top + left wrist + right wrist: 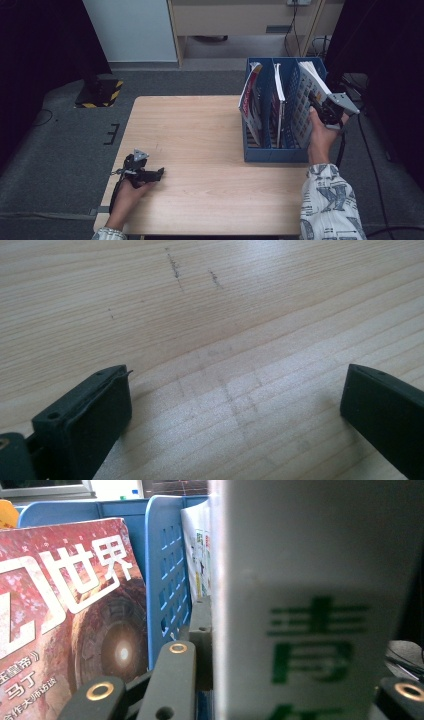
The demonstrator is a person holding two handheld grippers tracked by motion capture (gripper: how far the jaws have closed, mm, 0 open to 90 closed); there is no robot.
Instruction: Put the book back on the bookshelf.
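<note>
A blue file rack (272,152) with three slots stands at the table's right edge. In its right slot leans a thick white book (306,100) with colourful pages; my right gripper (320,107) is shut on its upper edge. The right gripper view has the book's white spine (310,605) with green characters between the jaws of the right gripper (300,645). A red magazine (251,102) (65,630) leans in the left slot, a thin booklet (278,100) in the middle one. My left gripper (159,173) (235,395) rests open on the bare wooden table (200,315) at the near left.
A yellow-and-black striped stand base (102,92) sits on the grey floor beyond the table's far left corner. A wooden cabinet (240,20) stands behind the table. Cables (370,150) trail on the floor to the right of the rack.
</note>
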